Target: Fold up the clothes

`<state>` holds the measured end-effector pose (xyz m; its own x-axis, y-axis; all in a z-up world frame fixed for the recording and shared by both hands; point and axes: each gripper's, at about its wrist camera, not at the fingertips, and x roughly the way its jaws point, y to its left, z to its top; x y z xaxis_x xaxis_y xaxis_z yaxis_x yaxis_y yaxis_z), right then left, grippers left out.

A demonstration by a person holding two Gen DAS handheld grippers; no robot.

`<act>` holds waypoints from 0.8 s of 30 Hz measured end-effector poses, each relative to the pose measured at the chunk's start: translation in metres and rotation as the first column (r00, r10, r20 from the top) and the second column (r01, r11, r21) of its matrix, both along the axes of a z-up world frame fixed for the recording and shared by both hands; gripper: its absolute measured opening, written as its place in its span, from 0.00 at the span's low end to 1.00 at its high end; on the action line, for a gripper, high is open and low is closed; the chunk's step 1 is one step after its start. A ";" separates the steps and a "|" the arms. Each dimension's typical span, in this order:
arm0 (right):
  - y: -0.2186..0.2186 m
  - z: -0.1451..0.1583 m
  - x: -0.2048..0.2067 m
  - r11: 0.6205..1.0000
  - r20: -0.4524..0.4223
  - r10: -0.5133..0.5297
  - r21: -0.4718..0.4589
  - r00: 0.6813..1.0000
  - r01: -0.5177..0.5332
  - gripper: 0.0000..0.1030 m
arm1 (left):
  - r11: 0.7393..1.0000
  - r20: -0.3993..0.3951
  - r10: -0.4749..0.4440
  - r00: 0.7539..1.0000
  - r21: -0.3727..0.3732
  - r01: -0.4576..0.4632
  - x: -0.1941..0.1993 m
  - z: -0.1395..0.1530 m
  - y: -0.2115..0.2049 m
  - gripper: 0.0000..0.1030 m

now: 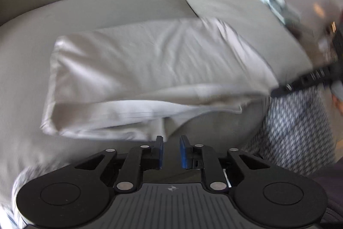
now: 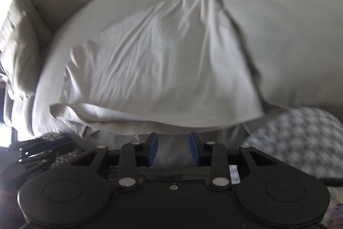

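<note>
Grey sofa (image 1: 107,3), unlabelled white garment (image 1: 150,61)

Folded white garment (image 2: 158,61) on couch (image 2: 278,25)

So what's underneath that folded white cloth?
The folded white cloth lies on a grey-beige cushioned seat; a checked black-and-white fabric shows at the front edge. Whatever lies directly beneath is covered.

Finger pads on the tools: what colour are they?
Blue pads on black linkages, clearest in the right wrist view.
</note>
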<state>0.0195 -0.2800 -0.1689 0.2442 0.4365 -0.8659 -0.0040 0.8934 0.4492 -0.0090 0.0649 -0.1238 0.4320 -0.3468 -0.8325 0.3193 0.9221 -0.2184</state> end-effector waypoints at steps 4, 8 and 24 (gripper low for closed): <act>-0.006 0.010 0.000 0.997 0.096 -0.074 0.031 0.993 0.072 0.31 | 0.993 0.082 0.117 0.990 -0.016 -0.116 0.007 0.011 0.012 0.18; 0.014 0.007 0.021 0.993 0.131 -0.089 0.093 0.987 0.078 0.31 | 0.987 0.134 0.157 0.978 -0.053 -0.152 0.042 0.010 -0.003 0.20; 0.038 0.001 -0.016 0.985 0.026 0.101 0.140 0.995 -0.104 0.38 | 0.990 -0.063 0.128 0.990 0.063 -0.124 -0.003 -0.001 0.026 0.20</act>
